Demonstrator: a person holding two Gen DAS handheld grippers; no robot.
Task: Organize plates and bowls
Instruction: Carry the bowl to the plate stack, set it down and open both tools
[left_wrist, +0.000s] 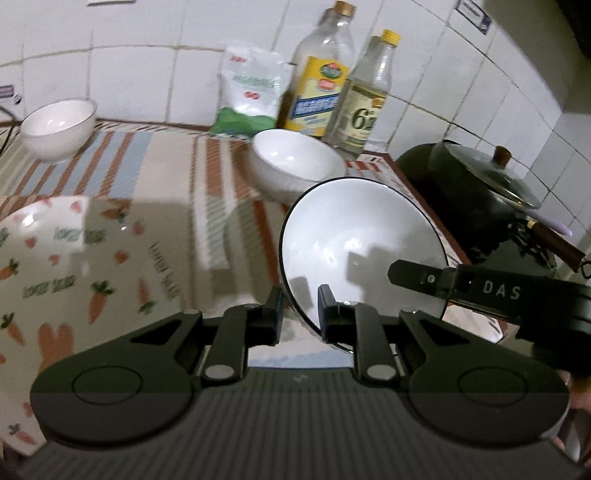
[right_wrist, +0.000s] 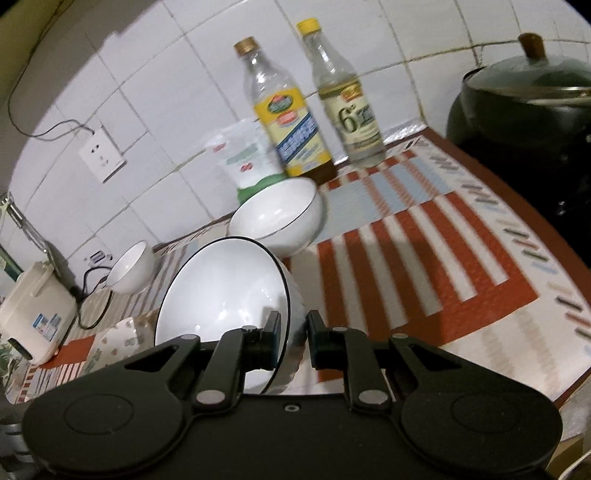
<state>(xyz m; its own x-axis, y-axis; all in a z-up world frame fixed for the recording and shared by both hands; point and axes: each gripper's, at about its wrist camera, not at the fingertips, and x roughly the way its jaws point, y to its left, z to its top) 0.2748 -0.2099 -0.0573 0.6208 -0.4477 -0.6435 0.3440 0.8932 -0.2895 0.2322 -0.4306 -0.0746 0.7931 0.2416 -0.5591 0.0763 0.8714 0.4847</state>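
Observation:
A white bowl with a black rim (left_wrist: 354, 236) is tilted on its side above the striped mat; it also shows in the right wrist view (right_wrist: 225, 295). My left gripper (left_wrist: 300, 314) has its fingers around the bowl's lower left rim. My right gripper (right_wrist: 291, 339) is shut on the bowl's right rim, and its finger shows in the left wrist view (left_wrist: 424, 277). A white bowl (left_wrist: 295, 162) stands behind it, also in the right wrist view (right_wrist: 280, 221). A second white bowl (left_wrist: 59, 125) stands far left. A carrot-patterned plate (left_wrist: 70, 266) lies at left.
Two glass bottles (left_wrist: 321, 74) (left_wrist: 365, 96) and a white-green bag (left_wrist: 251, 92) stand against the tiled wall. A dark lidded pot (left_wrist: 480, 192) sits to the right on the stove. A white rice cooker (right_wrist: 33, 317) with cord stands at far left.

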